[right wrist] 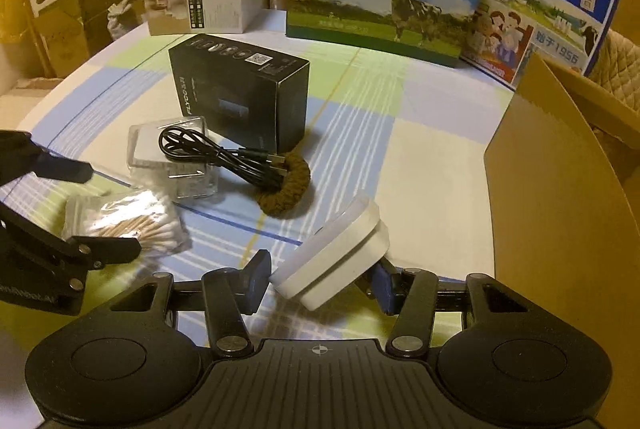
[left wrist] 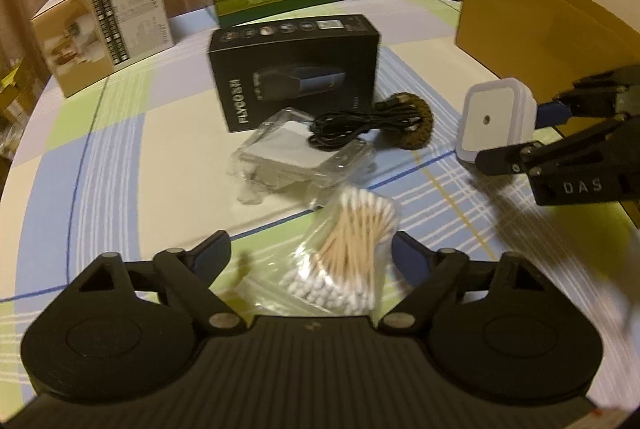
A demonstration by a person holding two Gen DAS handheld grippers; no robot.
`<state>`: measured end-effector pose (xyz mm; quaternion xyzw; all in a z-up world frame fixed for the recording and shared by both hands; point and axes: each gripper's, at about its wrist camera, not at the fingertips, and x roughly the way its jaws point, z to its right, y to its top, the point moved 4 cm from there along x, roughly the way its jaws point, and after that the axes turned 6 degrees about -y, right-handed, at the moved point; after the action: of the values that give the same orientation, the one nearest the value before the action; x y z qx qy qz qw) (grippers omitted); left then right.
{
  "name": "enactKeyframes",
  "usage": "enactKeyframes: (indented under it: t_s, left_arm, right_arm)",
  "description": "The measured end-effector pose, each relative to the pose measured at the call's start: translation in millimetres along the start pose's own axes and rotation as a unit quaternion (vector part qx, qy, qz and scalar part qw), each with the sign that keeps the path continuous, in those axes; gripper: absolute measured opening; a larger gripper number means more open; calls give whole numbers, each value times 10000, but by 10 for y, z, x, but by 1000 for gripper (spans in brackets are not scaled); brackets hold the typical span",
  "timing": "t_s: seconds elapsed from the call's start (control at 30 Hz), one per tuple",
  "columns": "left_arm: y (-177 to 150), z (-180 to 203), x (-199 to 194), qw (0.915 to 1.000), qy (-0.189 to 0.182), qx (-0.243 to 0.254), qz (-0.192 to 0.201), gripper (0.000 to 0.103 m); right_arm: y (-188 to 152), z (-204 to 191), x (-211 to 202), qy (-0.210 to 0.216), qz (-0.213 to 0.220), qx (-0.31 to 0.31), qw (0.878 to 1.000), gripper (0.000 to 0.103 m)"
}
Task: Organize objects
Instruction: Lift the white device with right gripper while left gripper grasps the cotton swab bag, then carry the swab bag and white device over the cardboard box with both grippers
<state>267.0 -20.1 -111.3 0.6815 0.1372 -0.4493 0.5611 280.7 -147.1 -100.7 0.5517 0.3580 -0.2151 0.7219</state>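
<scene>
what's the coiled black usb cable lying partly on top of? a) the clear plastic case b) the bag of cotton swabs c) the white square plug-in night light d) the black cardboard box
a: the coiled black usb cable drapes over the clear plastic case, its plug end reaching the brown braided ring.

The left gripper straddles a clear plastic bag of wooden cotton swabs lying on the checked tablecloth, its fingers not pressing it. At right, the right gripper holds a white square night-light plug. A coiled black cable rests across a clear plastic case, in front of a black carton.
</scene>
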Motion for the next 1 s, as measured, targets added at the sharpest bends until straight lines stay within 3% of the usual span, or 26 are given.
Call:
enactKeyframes:
  t_s: [0.17,0.23,0.43,0.6,1.0]
  left_arm:
    - [-12,135,35,9993,-131,335,-69,63]
    - [-24,173,60,9989,-121,427,-138,49]
    - [-52,200,93,9985,-240,402,-274,27]
    - [-24,177,62,9989,-353,132,-281,21]
    - [11,109,-28,9987,-385,-276,-193,20]
  right_arm:
    - [7,107,-18,281,-125,507,9982,49]
    - [4,124,-27,307,-138,555,9979,49]
    - [-11,132,-35,336,-106,554,9978,50]
    - [-22,169,-44,371,-137,660,9970,50]
    - [-24,113,-128,441,-132,576,9973,50]
